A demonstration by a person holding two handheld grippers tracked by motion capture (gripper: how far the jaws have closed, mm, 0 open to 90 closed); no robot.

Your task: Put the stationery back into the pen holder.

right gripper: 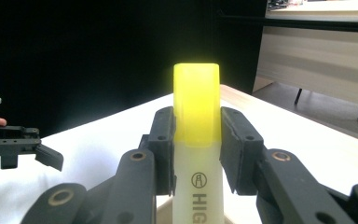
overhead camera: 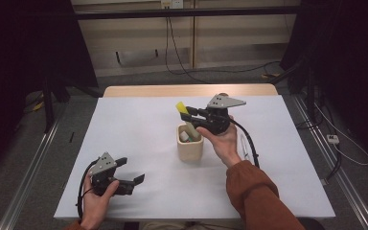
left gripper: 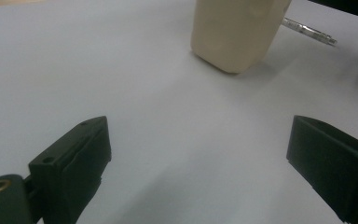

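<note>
The left hand-held gripper (overhead camera: 133,183) rests open on the white table (overhead camera: 139,129). Beyond it, the right hand-held gripper (right gripper: 197,140) clamps a light, rigid, smooth plastic yellow-capped highlighter (right gripper: 196,135) at the cap base, above the beige square holder cup (overhead camera: 189,148)

Black two-jawed tool (overhead camera: 190,114), grey plate, apparently rust-orange sleeve (overhead camera: 256,191).

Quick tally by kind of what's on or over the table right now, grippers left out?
Highlighters: 1, the yellow-capped highlighter clamped in the right gripper
Holders: 1, beige cup with a white item inside
Pens: 1, clear pen lying beside the cup
Unidentified white item: 1
Total: 4
</note>
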